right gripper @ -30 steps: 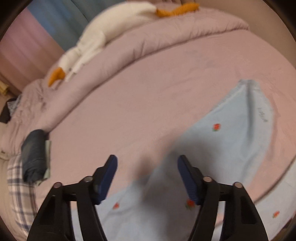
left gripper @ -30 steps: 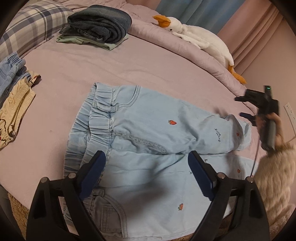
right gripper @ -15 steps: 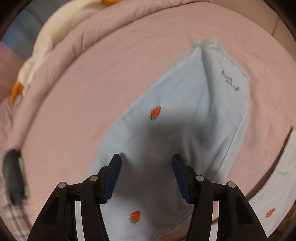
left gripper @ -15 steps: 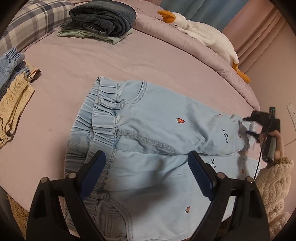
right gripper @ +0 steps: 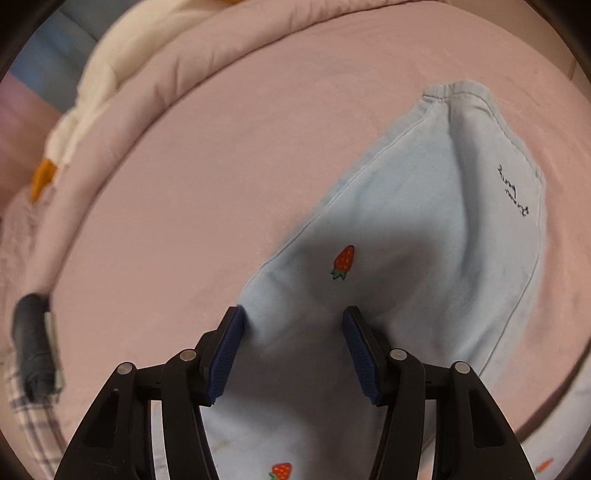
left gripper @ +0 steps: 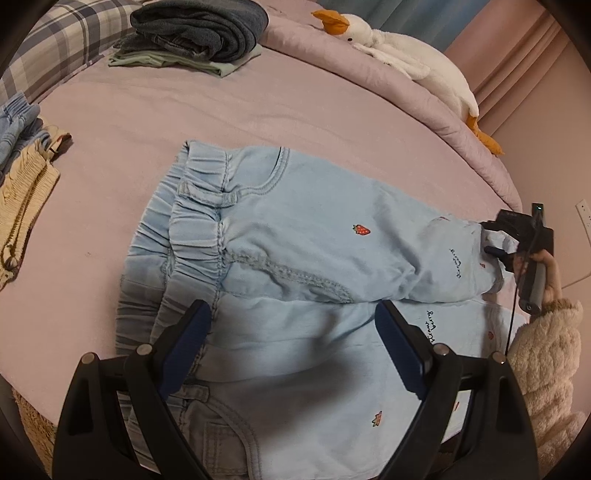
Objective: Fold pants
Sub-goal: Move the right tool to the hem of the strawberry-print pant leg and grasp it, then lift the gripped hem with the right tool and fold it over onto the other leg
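Observation:
Light blue pants [left gripper: 295, 236] with strawberry prints lie flat on the pink bed [left gripper: 129, 110], elastic waistband to the left, legs running right. My left gripper [left gripper: 291, 308] hovers open over the near leg by the crotch, nothing between its fingers. My right gripper [left gripper: 493, 238] sits at the far leg's cuff end, held by a hand in a fluffy sleeve [left gripper: 546, 362]. In the right wrist view its jaws [right gripper: 293, 317] are closing with the pant leg [right gripper: 424, 229] bunched between them; the left pad is at the leg's edge and the gap is still wide.
A folded stack of dark jeans [left gripper: 199, 29] lies at the back on the bed beside a plaid pillow [left gripper: 55, 37]. A white goose plush [left gripper: 399, 51] rests on the rolled quilt. Cream and blue garments [left gripper: 22, 192] lie at the left edge.
My right gripper has come down onto the far leg's cuff end and its jaws have narrowed around the cloth. The left gripper has stayed put and open.

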Demonstrator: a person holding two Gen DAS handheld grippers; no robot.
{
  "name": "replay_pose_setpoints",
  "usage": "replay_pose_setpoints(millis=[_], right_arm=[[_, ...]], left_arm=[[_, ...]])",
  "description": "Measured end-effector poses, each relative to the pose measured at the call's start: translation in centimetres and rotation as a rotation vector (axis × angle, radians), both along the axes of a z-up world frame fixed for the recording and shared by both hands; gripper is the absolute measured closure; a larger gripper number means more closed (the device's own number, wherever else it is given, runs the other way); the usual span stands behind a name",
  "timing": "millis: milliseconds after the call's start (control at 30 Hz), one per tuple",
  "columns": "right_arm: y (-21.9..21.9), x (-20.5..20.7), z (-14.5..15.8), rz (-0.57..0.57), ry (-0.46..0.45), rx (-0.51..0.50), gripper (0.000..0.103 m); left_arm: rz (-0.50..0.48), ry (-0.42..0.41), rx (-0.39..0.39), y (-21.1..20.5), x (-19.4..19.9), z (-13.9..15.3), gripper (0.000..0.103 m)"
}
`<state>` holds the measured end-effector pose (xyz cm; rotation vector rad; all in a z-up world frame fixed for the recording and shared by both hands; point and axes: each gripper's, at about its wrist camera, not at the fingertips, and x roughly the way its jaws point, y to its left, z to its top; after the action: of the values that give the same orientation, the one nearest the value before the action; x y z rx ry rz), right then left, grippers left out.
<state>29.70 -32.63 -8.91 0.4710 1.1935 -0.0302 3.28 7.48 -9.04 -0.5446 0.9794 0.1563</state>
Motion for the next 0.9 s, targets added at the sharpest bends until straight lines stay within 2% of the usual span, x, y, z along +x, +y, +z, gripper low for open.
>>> replay_pose_setpoints(millis=[67, 200, 333, 467, 500, 533, 567, 600, 633, 667, 733, 800, 900], right_arm=[[-0.2, -0.5, 0.2, -0.018, 0.021, -0.038, 0.049], [-0.4, 1.1, 0.5, -0.074, 0.041, -0.021, 0.048], [0.0, 3.4, -0.1, -0.112, 0.064, -0.018, 0.038], [2.0, 5.1, -0.1, -0.09, 0.059, -0.136, 0.036], [2.2, 5.2, -0.2, -0.081, 0.047, -0.177, 0.039], [2.6, 5.2, -0.3, -0.079, 0.029, -0.25, 0.052], [2.6, 5.1, -0.2, -0.086, 0.014, -0.282, 0.067], [2.6, 4.8, 0.0, -0.09, 0.003, -0.29, 0.075], [2.3, 4.5, 0.2, -0.092, 0.0, -0.284, 0.094], [1.8, 4.0, 0.8, -0.092, -0.013, -0.245, 0.097], [0.4, 1.8, 2.9, -0.077, -0.088, -0.15, 0.098], [-1.4, -2.2, 6.4, -0.057, -0.217, -0.055, 0.098], [-4.7, -9.2, 9.8, -0.06, -0.375, 0.093, 0.098]], left_arm=[[-0.004, 0.007, 0.005, -0.2, 0.1, -0.1, 0.013], [-0.01, 0.008, 0.006, -0.3, 0.4, -0.2, 0.013], [-0.011, 0.015, 0.013, -0.3, 0.5, -0.3, 0.013], [-0.01, 0.016, 0.012, -0.2, 0.6, -0.2, 0.013], [-0.01, 0.016, 0.012, -0.3, 0.6, -0.2, 0.013], [-0.009, 0.015, 0.012, -0.3, 0.6, -0.2, 0.013], [-0.009, 0.013, 0.01, -0.3, 0.5, -0.1, 0.013], [-0.01, 0.009, 0.007, -0.3, 0.5, 0.0, 0.013], [-0.012, 0.003, -0.001, -0.3, 0.3, 0.2, 0.013], [-0.014, -0.001, -0.006, -0.4, 0.3, 0.4, 0.013], [-0.017, -0.014, -0.015, -0.5, 0.1, 0.8, 0.013], [-0.018, -0.039, -0.035, -0.5, -0.1, 1.6, 0.013], [-0.025, -0.09, -0.084, -0.7, -0.3, 2.9, 0.013]])
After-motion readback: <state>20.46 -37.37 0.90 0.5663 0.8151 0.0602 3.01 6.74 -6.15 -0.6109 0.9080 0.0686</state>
